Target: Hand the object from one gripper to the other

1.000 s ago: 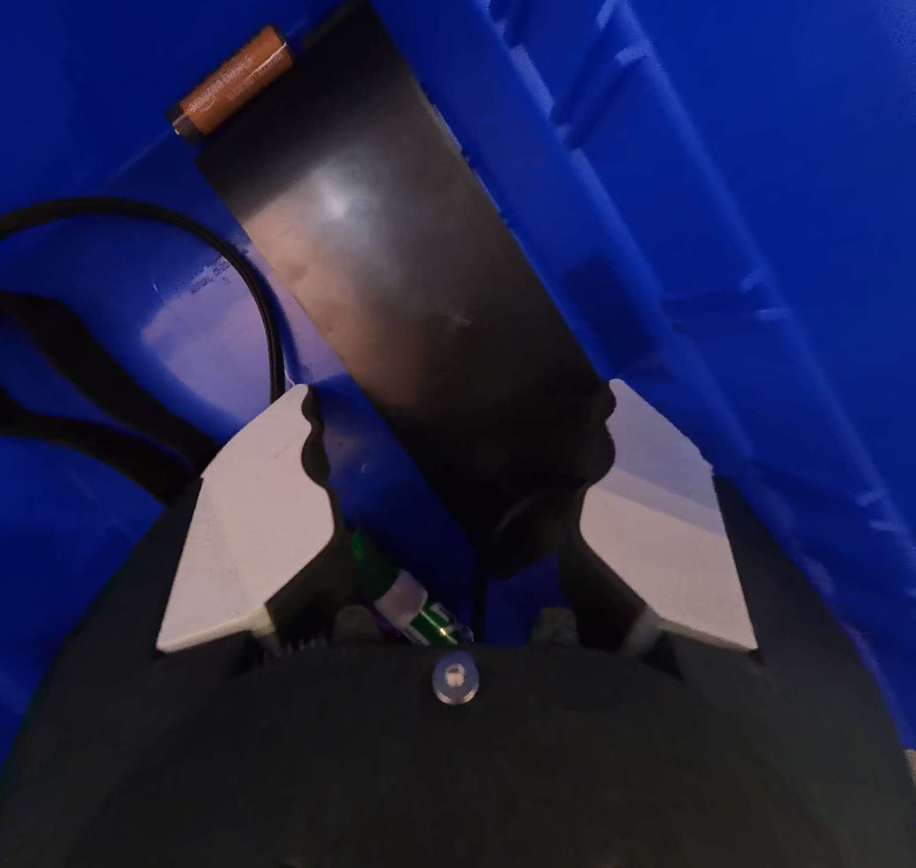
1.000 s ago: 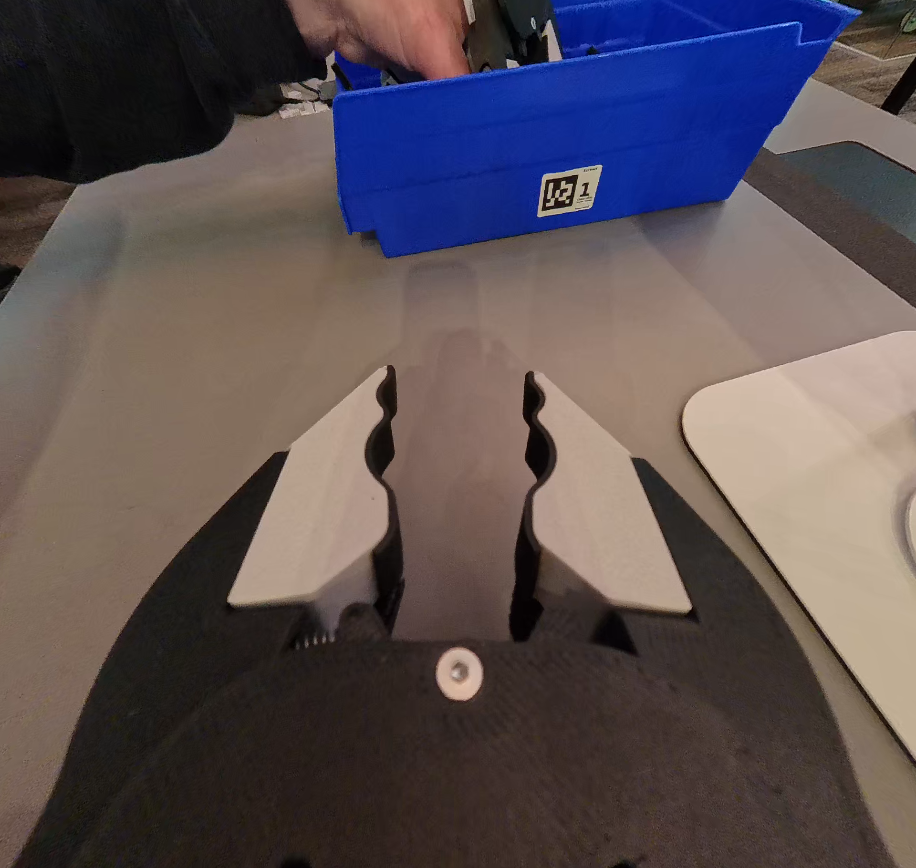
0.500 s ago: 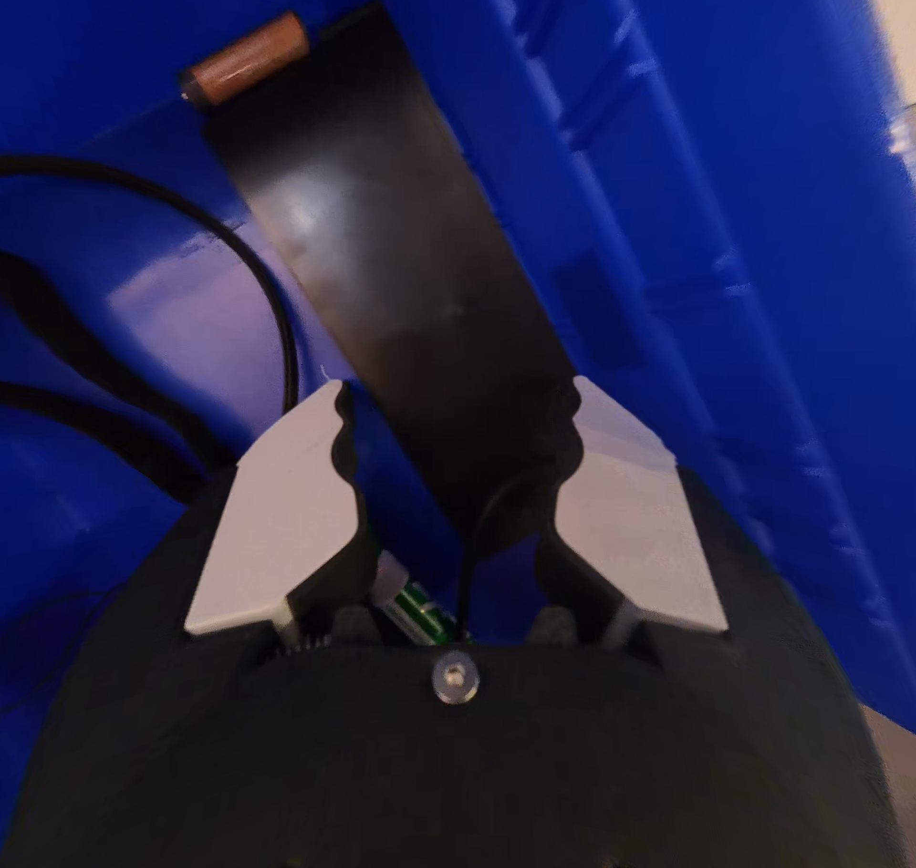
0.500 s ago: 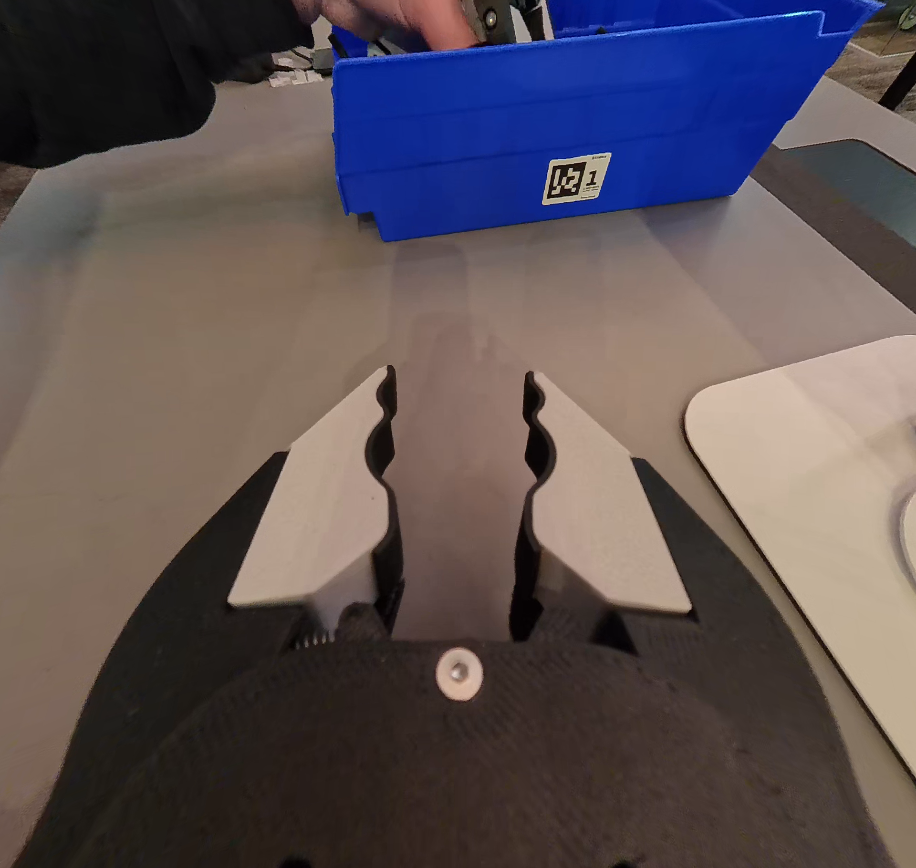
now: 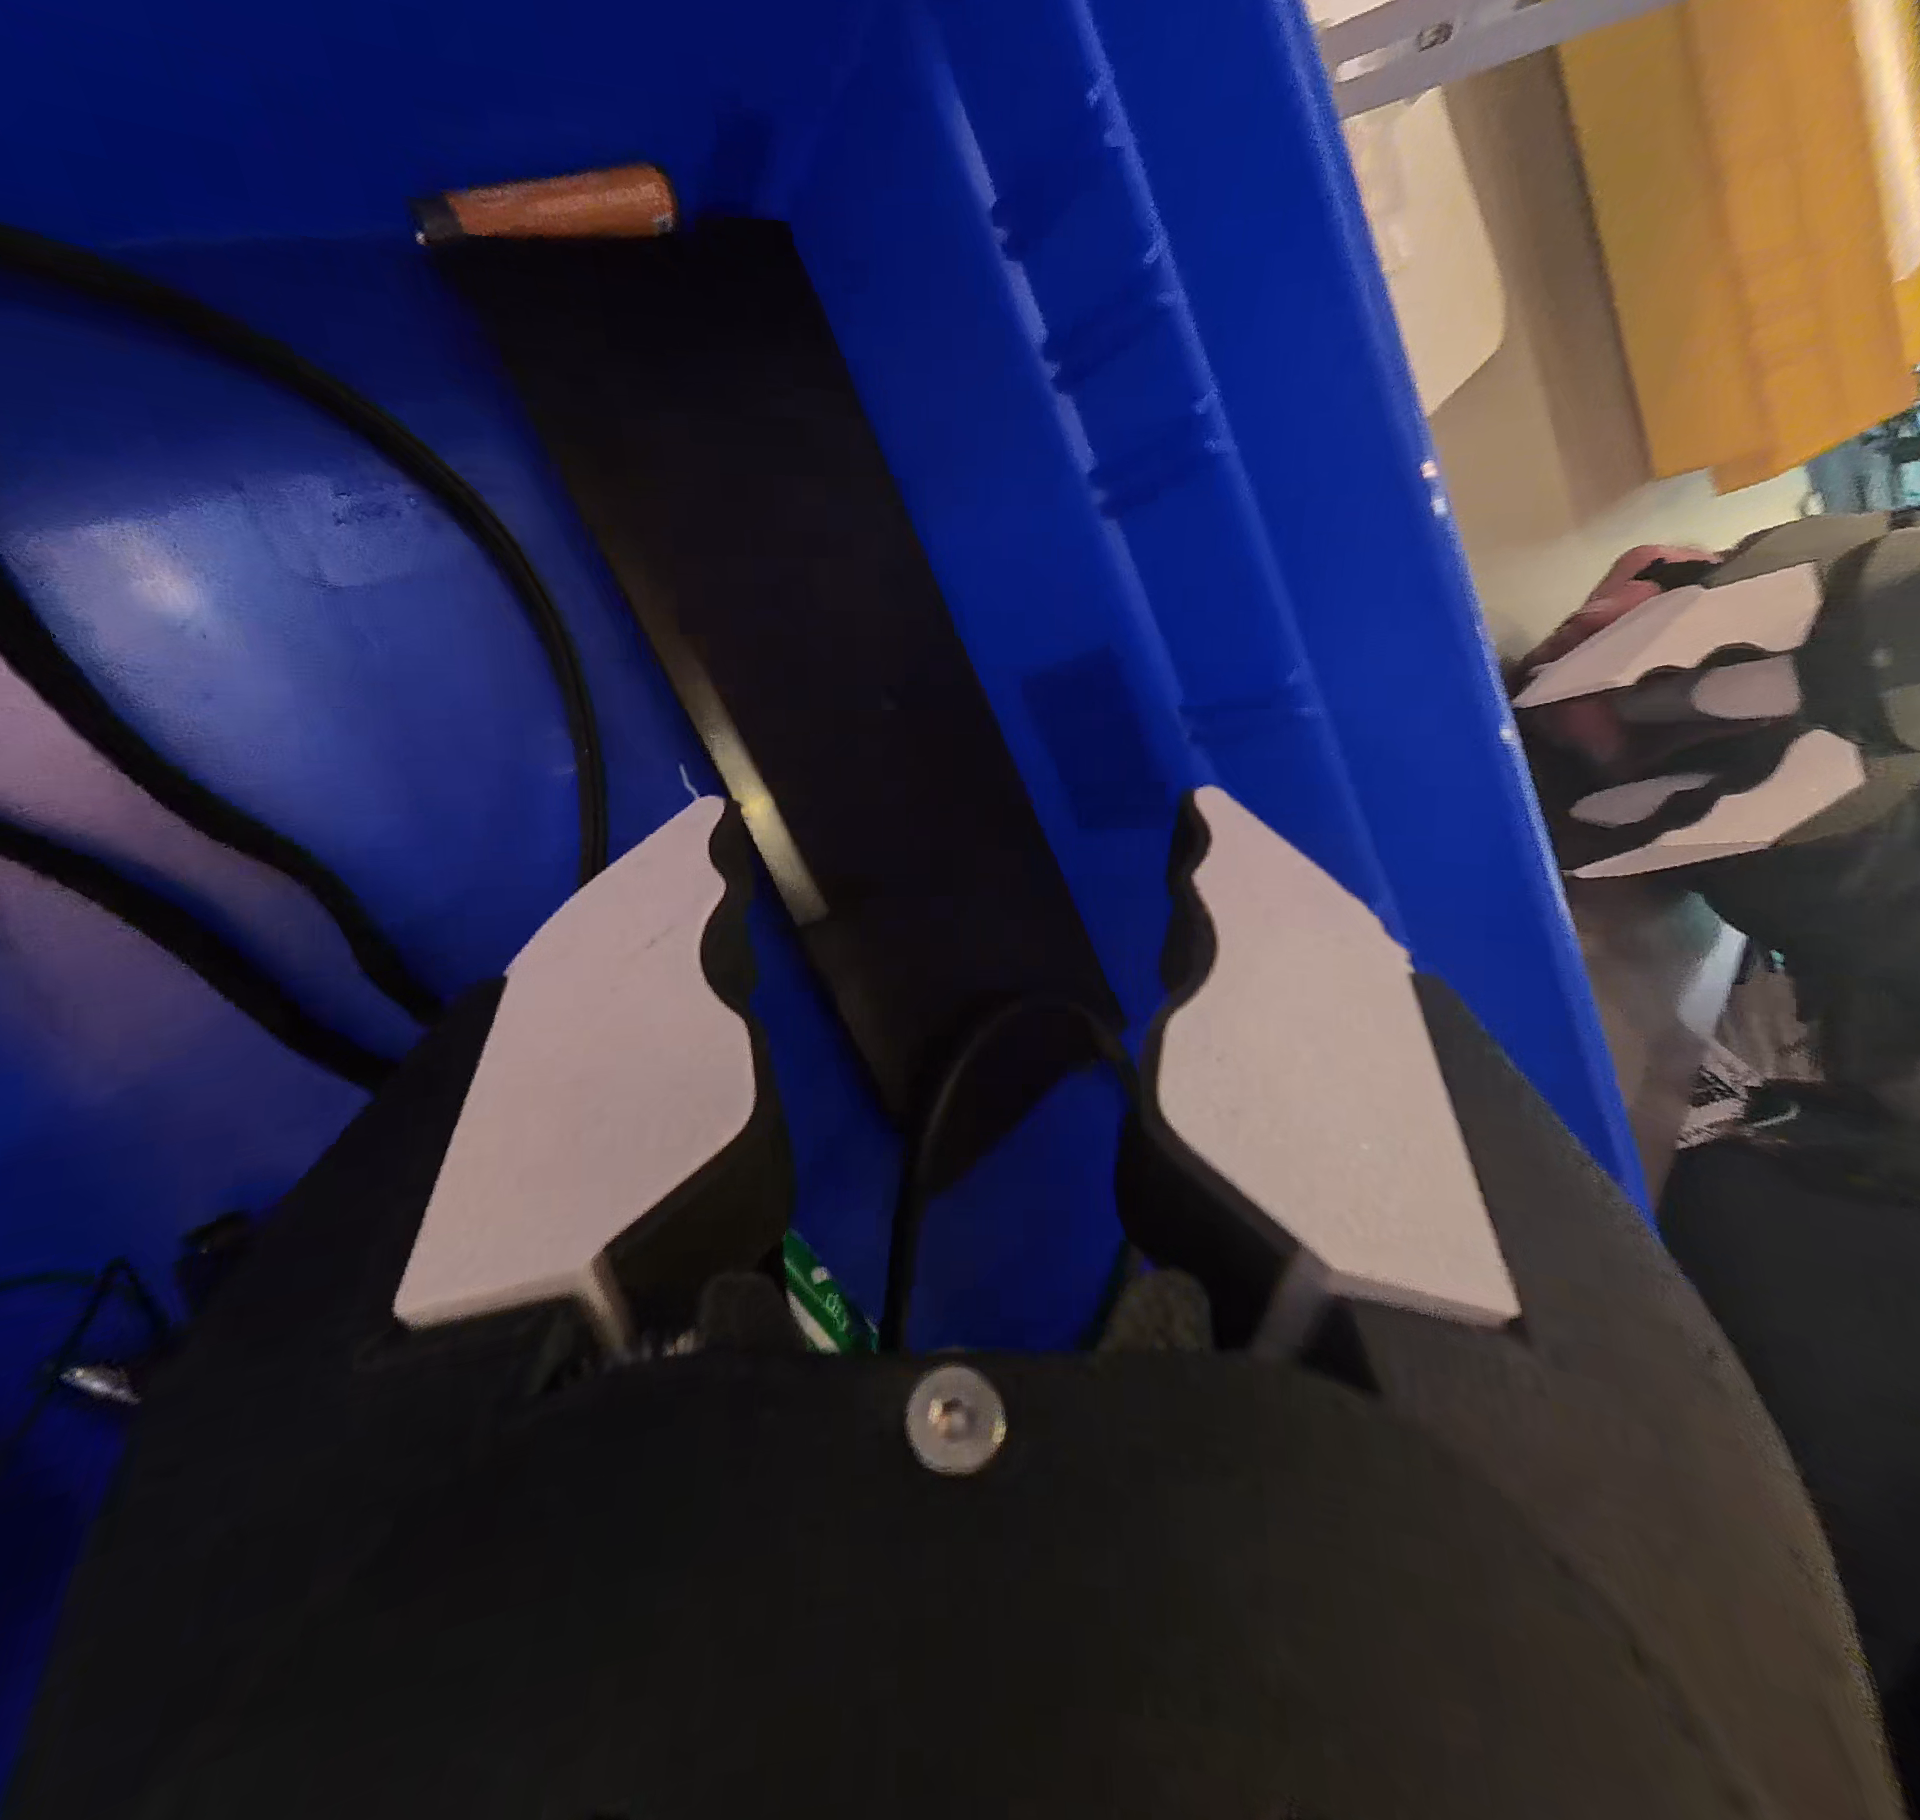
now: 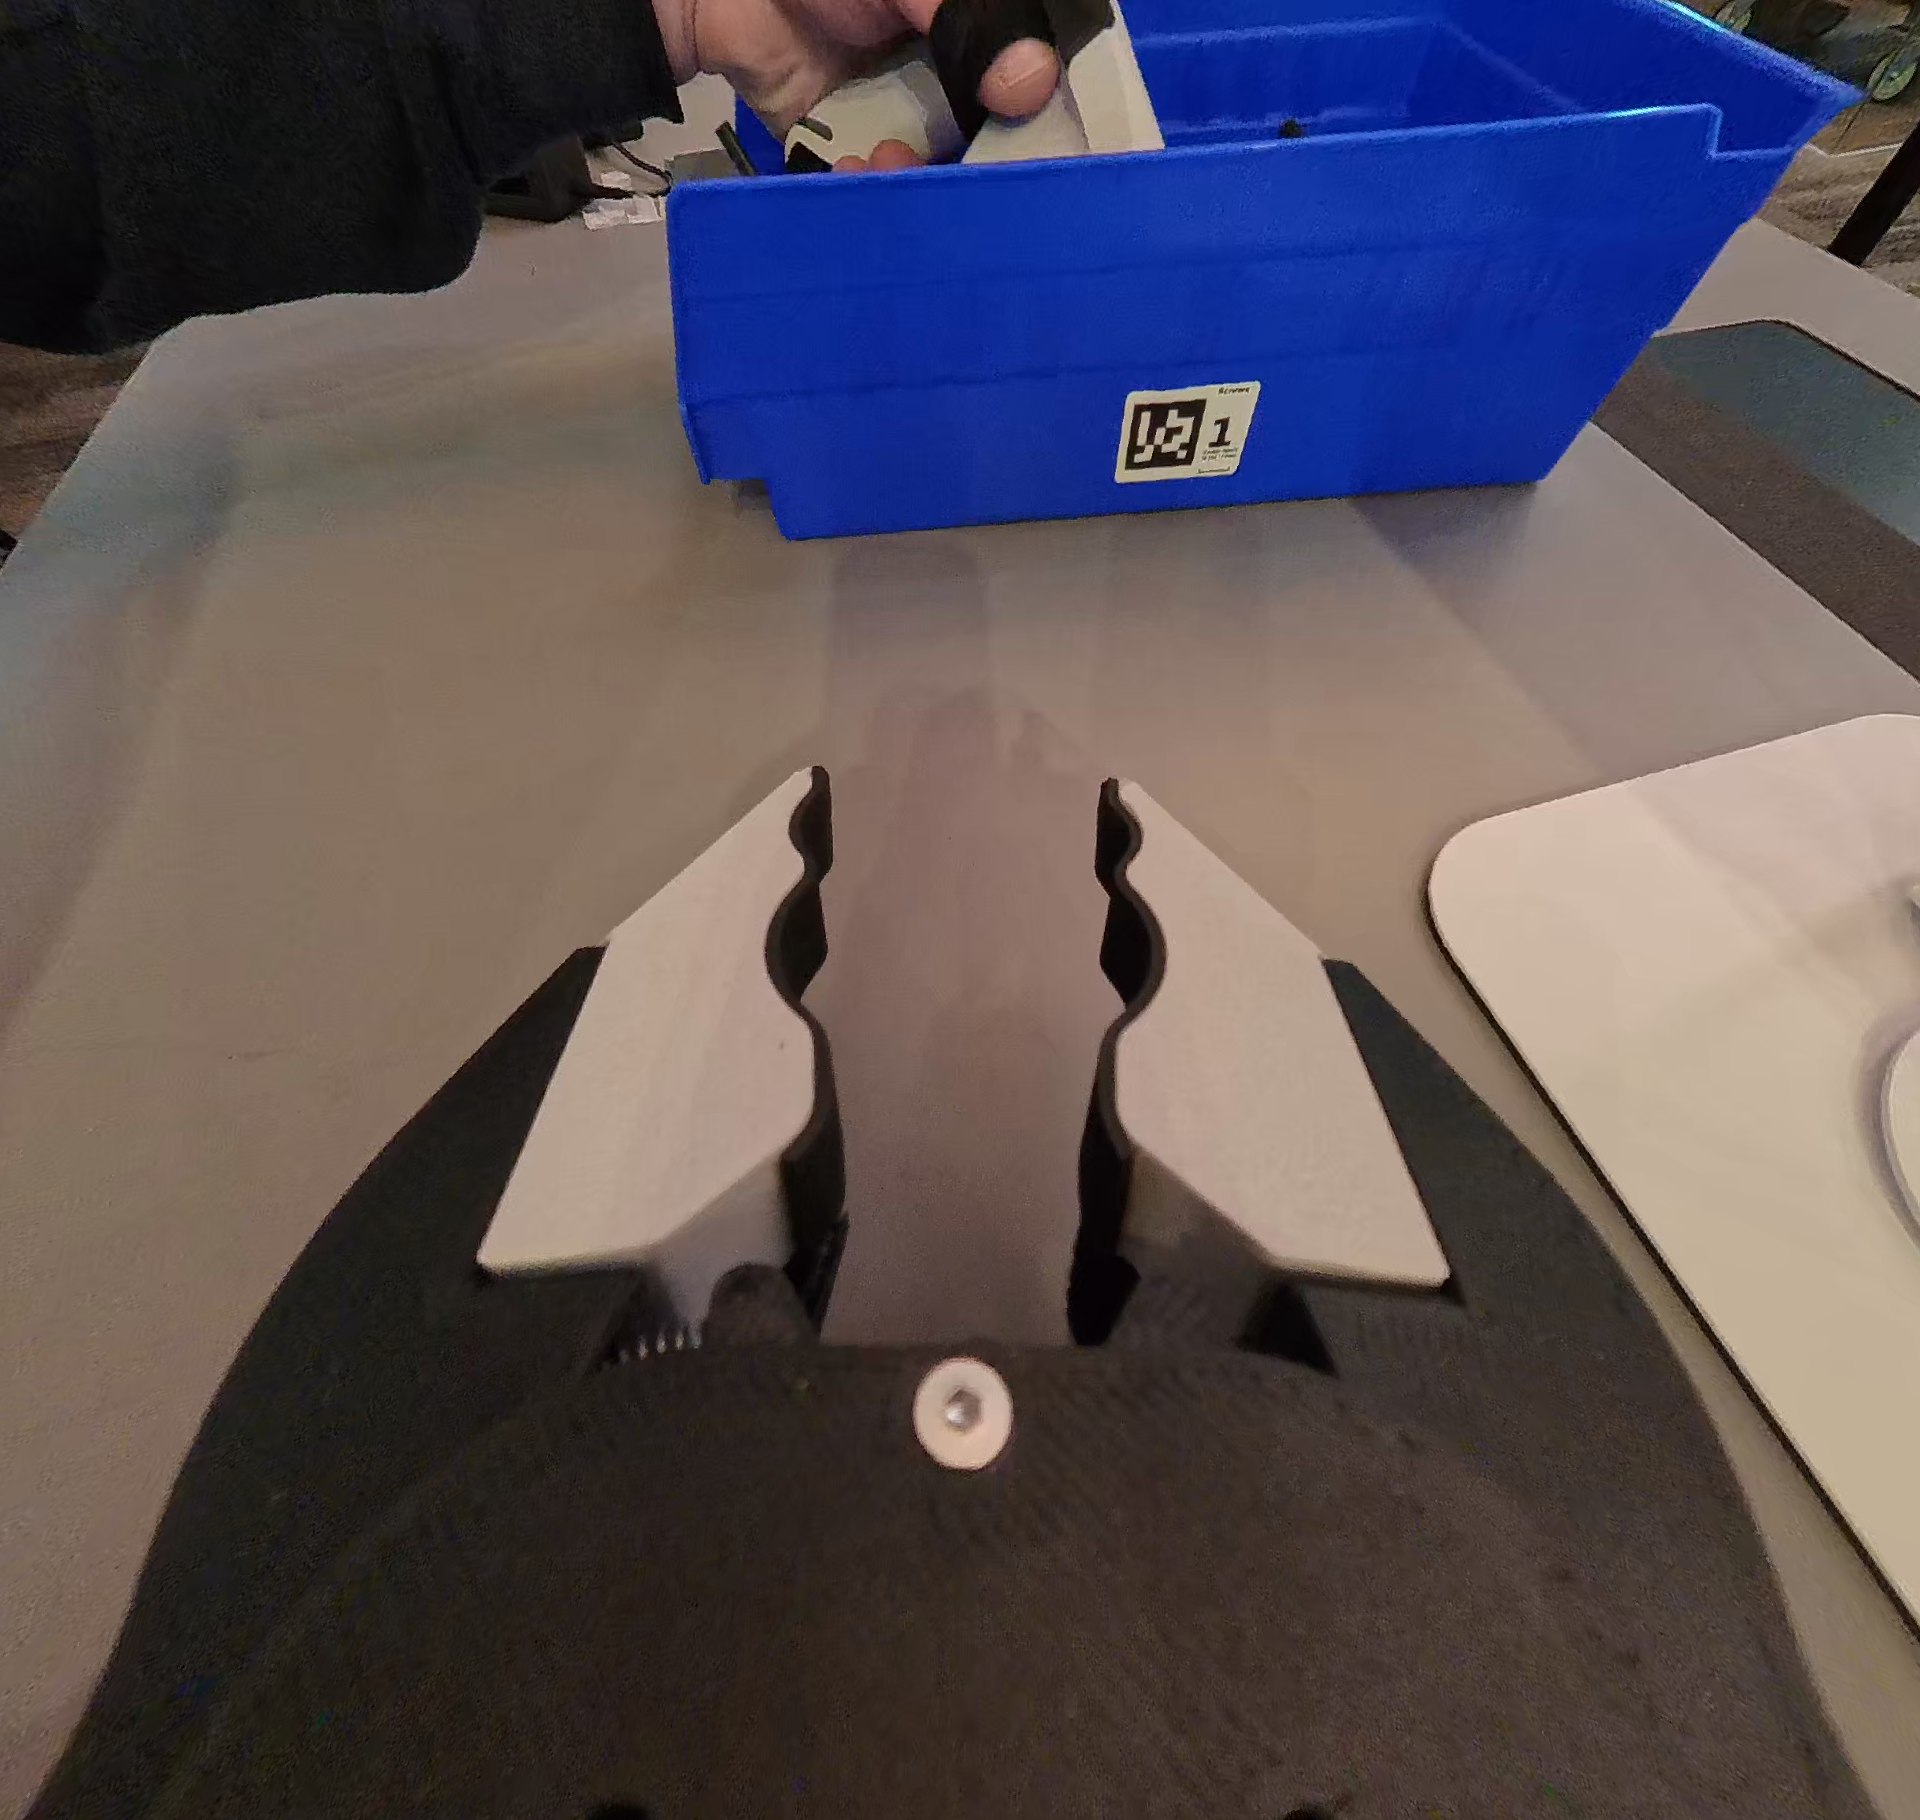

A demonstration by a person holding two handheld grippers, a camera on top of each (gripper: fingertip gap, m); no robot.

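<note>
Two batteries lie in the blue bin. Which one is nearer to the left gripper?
The green battery, low between the open left gripper fingers near their base. The copper-coloured battery lies far off, beyond the flat black object.

The blue bin (image 6: 1195,316) carries a white sticker (image 6: 1188,432) with a square black code and printing on its front wall. A green label (image 5: 826,1297) lies half hidden inside the bin, its printing too blurred to read.

Grey table (image 6: 416,731), white board (image 6: 1662,991) at right, black cable (image 5: 499,544), copper-coloured battery (image 5: 551,209)
</note>
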